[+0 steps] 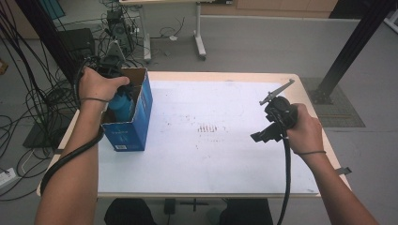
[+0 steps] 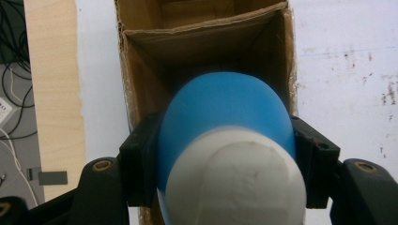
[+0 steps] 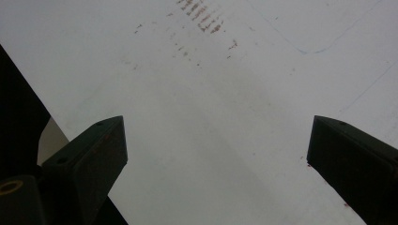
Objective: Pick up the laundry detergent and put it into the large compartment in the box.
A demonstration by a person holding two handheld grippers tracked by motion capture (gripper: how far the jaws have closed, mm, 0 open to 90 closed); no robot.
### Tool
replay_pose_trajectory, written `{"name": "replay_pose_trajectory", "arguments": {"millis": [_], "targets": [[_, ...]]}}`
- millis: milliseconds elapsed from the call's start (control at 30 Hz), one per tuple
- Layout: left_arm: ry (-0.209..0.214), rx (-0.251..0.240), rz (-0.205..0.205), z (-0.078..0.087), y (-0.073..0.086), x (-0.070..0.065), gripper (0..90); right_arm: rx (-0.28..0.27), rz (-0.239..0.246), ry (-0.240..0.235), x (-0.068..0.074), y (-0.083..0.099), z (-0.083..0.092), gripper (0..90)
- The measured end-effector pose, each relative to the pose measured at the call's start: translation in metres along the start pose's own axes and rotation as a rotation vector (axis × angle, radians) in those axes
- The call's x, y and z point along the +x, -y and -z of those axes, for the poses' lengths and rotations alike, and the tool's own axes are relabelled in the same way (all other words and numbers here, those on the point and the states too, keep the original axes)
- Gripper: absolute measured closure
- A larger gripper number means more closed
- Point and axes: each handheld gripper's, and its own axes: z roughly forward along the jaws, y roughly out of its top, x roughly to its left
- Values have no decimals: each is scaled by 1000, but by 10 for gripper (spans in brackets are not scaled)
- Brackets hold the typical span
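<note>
Two grippers worked the white table (image 1: 225, 159): the left gripper (image 2: 225, 154) clenched a blue bottle (image 2: 225, 112) by its sides, long axis upright, white cap (image 2: 234, 183) toward the camera, base down inside the open cardboard box (image 1: 141, 101) at the table's left. The right gripper (image 3: 216, 154) hung apart, jaws spread, holding nothing.

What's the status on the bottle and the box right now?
Left gripper jaws shut on blue bottle, over open cardboard box. Right gripper jaws open, empty, above the table. Nothing blocking the box mouth.
</note>
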Motion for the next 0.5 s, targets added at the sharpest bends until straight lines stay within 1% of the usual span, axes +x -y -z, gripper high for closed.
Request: {"name": "replay_pose_trajectory", "arguments": {"millis": [167, 300, 500], "targets": [[-5, 11, 6, -8, 2, 0, 376, 2, -2, 1, 0, 1, 0, 54], [-8, 30, 5, -15, 3, 1, 376, 3, -1, 5, 0, 1, 1, 54], [-11, 33, 8, -21, 4, 1, 376, 7, 0, 10, -1, 1, 2, 54]]}}
